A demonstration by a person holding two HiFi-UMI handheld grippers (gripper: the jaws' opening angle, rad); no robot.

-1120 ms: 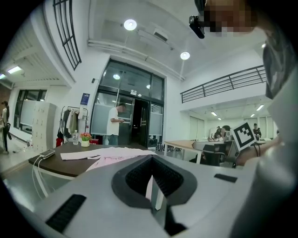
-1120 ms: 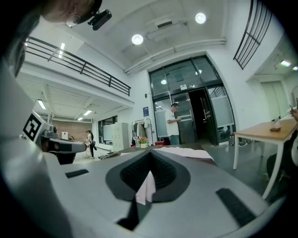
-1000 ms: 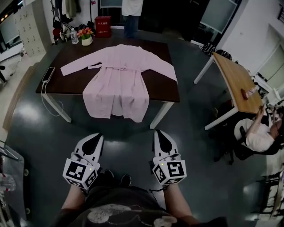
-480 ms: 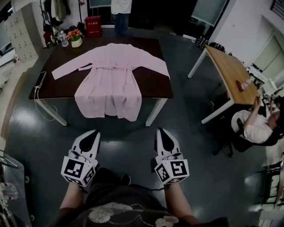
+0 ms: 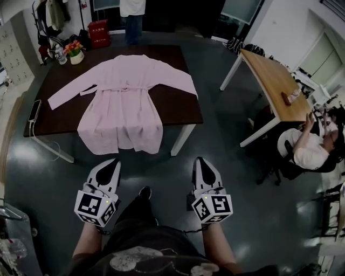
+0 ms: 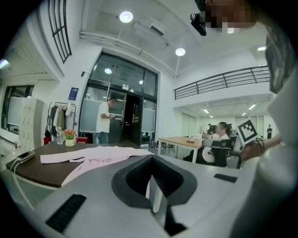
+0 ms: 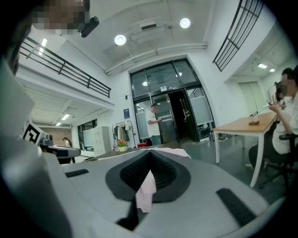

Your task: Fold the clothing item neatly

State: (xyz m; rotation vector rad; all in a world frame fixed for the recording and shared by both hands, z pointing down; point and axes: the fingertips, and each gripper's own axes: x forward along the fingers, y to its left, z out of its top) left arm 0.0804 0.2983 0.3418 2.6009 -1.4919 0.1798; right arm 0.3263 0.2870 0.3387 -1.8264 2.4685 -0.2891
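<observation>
Head view: a pink robe [image 5: 121, 102] is seen spread flat with its sleeves out on a dark desk [image 5: 175, 105], and its hem is draped over the near edge. A potted flower [image 5: 75, 53] is set at the far left corner, and a phone [image 5: 33, 110] is laid at the left edge. The left tool [image 5: 110, 161] and the right tool [image 5: 202, 160] are held side by side over the glossy dark floor [image 5: 232, 183], well apart from the desk. Both are clenched, with nothing gripped. A light wooden desk [image 5: 272, 81] is placed to the right, with a seated person [image 5: 310, 151] beside it. A standing person [image 5: 131, 13] is seen beyond the far edge.
</observation>
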